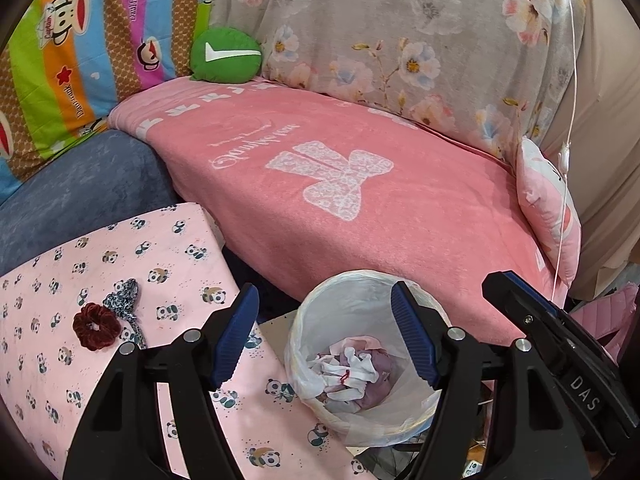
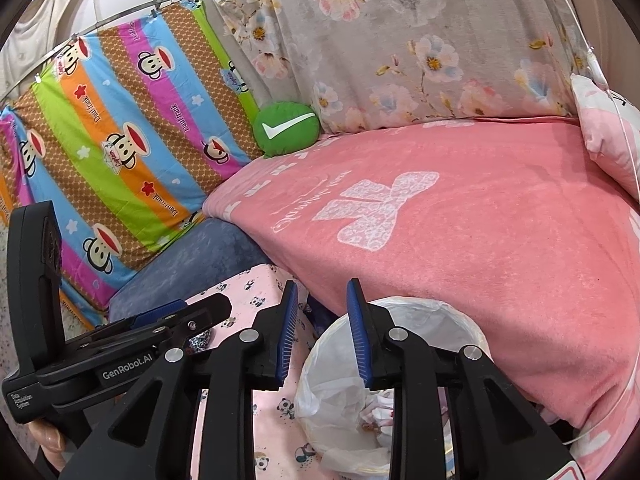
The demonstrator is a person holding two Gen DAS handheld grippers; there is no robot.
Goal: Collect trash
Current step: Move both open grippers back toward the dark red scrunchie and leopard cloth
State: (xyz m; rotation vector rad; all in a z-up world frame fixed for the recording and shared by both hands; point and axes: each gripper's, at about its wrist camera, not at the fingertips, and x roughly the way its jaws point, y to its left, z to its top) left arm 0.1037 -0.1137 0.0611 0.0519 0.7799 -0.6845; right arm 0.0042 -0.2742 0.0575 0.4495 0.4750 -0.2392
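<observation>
White crumpled tissues (image 1: 352, 368) already down in the lined bin (image 1: 320, 308) at lower centre of the frame, beside the pink panda-print tabletop (image 1: 40, 340) and below the pink bed (image 1: 400, 220). Left hand-held gripper (image 1: 324, 336) spread wide and holding nothing above the bin; right hand-held gripper (image 2: 322, 332) parted a little, likewise bare. Probably between drops: next, a hunt for more trash, though only a dark red scrunchie (image 1: 97, 326) and a patterned hair tie (image 1: 122, 298) visible at lower left, neither clearly rubbish.
</observation>
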